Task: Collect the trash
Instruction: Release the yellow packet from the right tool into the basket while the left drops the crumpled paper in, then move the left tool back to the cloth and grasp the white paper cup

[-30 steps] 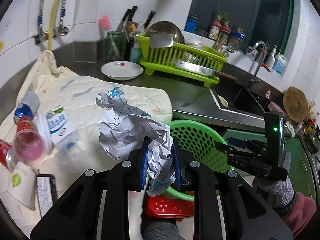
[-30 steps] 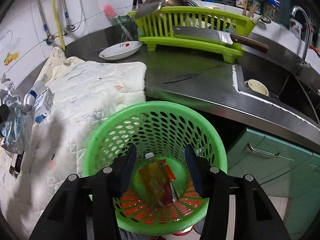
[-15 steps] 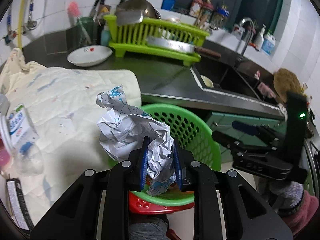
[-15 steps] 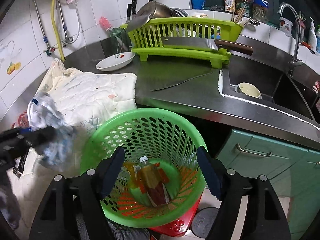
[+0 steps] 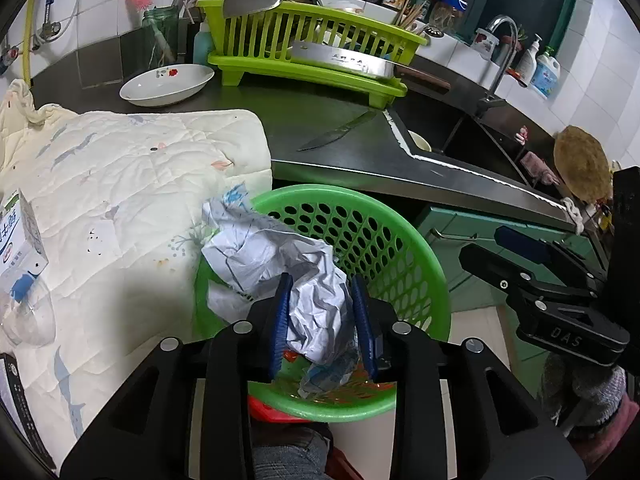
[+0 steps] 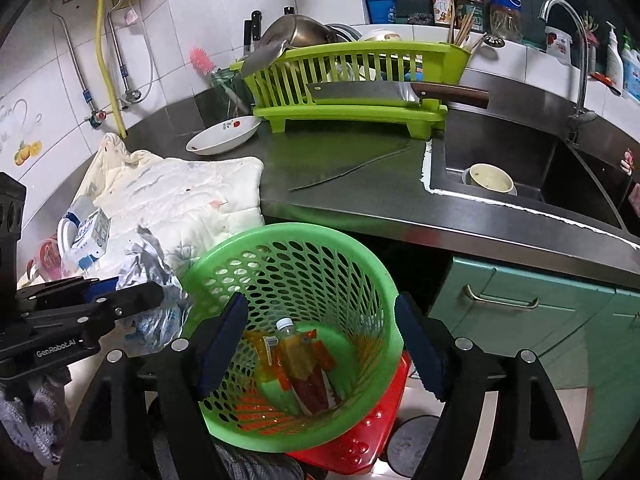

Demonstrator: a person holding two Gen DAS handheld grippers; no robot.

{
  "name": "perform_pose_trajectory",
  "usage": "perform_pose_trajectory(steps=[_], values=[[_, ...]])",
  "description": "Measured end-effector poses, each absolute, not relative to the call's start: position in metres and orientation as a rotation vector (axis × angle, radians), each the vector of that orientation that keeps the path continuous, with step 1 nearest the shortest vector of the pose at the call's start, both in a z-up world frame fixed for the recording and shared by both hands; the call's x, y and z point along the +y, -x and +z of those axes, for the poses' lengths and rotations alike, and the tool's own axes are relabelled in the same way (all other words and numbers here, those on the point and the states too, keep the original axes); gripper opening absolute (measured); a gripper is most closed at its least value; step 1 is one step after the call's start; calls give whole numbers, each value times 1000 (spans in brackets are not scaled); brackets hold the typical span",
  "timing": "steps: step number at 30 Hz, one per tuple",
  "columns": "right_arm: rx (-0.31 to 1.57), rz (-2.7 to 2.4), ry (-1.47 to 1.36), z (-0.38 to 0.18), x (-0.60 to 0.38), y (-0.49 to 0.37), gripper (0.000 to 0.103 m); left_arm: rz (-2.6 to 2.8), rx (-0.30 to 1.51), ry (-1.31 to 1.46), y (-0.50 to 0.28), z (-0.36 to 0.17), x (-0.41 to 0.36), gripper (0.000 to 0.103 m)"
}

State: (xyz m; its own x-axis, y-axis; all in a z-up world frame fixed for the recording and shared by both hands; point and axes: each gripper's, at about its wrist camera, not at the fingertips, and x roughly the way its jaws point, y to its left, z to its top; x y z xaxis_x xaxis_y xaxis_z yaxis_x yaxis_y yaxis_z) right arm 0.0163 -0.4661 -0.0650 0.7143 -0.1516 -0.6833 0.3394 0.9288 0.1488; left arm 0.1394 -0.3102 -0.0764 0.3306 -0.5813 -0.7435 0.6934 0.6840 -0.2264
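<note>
The left gripper [image 5: 322, 322] hangs over the rim of the green basket [image 5: 404, 256], its jaws opening, with the crumpled paper [image 5: 280, 264] between the blue pads and bulging ahead of them above the basket's mouth. The right gripper [image 6: 318, 346] stands wide open with nothing between its pads; below and ahead of it a bottle [image 6: 298, 360] and wrappers lie at the basket's bottom. To its left, a milk carton [image 6: 94, 230] rests on the quilted cloth [image 6: 180, 196] covering the bench.
</note>
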Motion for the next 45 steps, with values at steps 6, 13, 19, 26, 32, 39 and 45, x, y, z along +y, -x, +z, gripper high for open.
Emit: perform_pose_trajectory(steps=[6,13,19,26,32,39,45], values=[[708,-288,-276,-61,-466,-15,77,-838,878,-151,-135,-72,-310,46],[708,-264,-270,-57,-457,-17,77,-824,861,-135,-134,-63,-294,46],[713,-239,-237,-51,-439,-23,77,-792,839,-126,-133,-53,-272,46],[693,-205,-192,-41,-412,-32,85,-738,829,-106,-134,-48,-238,46],[697,-160,-147,-37,-383,-45,89,-687,822,-68,-134,-43,-201,46],[705,-87,-123,-35,-348,-60,89,-568,810,-44,-134,-41,-144,46],[717,-17,-103,-36,-310,-74,89,-470,810,-2,-137,-42,-91,46]])
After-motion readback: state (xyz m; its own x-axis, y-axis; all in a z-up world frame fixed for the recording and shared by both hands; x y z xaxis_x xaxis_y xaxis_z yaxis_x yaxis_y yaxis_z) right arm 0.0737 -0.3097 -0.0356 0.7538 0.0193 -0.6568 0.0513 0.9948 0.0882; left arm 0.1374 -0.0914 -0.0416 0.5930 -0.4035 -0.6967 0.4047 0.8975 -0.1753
